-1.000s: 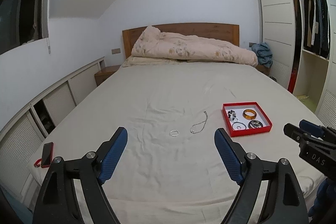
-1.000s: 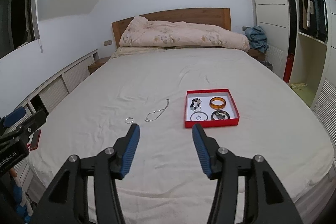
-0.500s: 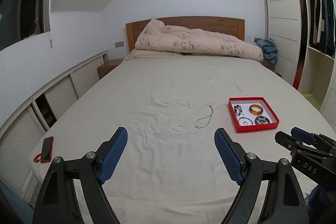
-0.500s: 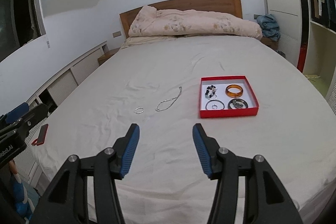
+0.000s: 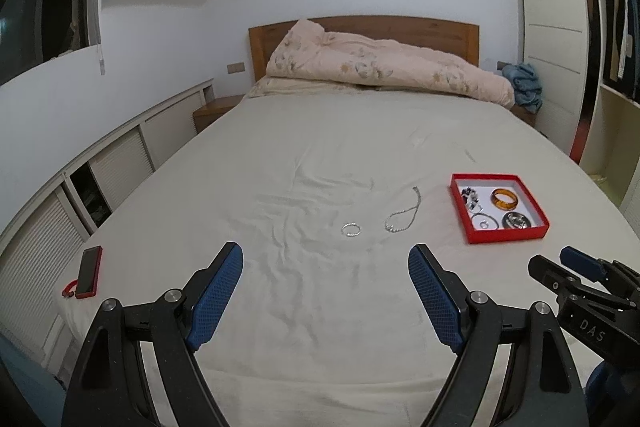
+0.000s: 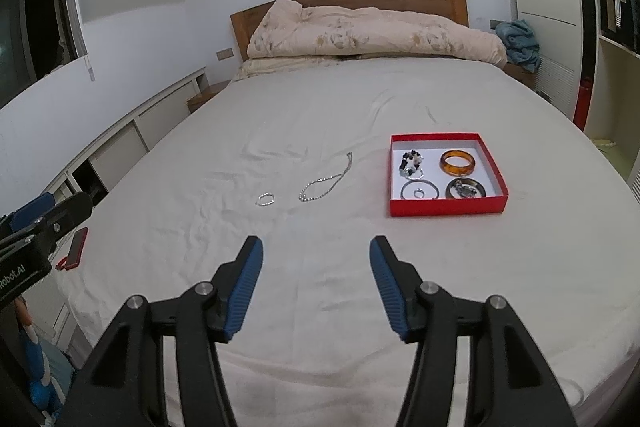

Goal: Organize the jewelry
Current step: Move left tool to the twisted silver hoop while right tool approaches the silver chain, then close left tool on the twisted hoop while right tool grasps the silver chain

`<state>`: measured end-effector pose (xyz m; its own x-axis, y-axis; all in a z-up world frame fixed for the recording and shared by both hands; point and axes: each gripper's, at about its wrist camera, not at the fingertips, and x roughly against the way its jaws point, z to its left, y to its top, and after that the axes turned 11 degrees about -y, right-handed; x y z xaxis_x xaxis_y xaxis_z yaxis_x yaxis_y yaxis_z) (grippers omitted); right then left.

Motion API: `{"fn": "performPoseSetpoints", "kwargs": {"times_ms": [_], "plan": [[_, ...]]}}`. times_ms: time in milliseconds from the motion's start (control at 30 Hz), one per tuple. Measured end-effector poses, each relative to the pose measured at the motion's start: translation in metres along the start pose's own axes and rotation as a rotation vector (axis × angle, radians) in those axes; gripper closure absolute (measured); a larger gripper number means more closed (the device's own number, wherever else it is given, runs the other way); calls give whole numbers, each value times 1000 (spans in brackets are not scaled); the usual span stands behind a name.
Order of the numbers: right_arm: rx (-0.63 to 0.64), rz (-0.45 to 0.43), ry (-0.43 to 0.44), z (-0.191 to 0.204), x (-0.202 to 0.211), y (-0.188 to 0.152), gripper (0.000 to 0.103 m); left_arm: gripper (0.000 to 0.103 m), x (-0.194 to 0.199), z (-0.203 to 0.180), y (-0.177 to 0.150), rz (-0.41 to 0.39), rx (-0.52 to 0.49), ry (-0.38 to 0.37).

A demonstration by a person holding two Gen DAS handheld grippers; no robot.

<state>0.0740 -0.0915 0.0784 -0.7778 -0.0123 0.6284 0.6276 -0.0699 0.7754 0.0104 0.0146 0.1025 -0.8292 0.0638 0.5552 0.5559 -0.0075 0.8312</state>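
1. Left tongs (image 5: 326,271) and right tongs (image 6: 316,263): both released, nothing held, above the bed (image 6: 320,107).
2. Silver ring (image 6: 265,199) and chain (image 6: 326,183) lie ahead, between both tongs.
3. Red box (image 6: 448,207) ahead-right of right tongs, holding amber bangle (image 6: 457,163).

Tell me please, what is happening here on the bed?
A person holds two grippers above a bed to tidy jewelry. The left claw and the right claw are both open and hold nothing. A red box already contains an amber bangle, a bead bracelet and other pieces. A small silver ring and a silver chain lie loose on the sheet, left of the box.
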Motion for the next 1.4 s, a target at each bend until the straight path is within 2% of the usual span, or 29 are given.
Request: {"fn": "performPoseSetpoints", "kwargs": {"times_ms": [533,1067,1233,1400], "plan": [[40,36,-6,15,-42,8,49,19,-58,27,-1,106,50,24],[75,92,-5,37,-108,17,49,17,-123,63,1,177,86,33],[83,112,-12,37,-131,21,49,16,-154,81,-7,217,126,8],[76,135,-3,35,-161,26,49,16,-190,89,-10,249,146,-62]]}}
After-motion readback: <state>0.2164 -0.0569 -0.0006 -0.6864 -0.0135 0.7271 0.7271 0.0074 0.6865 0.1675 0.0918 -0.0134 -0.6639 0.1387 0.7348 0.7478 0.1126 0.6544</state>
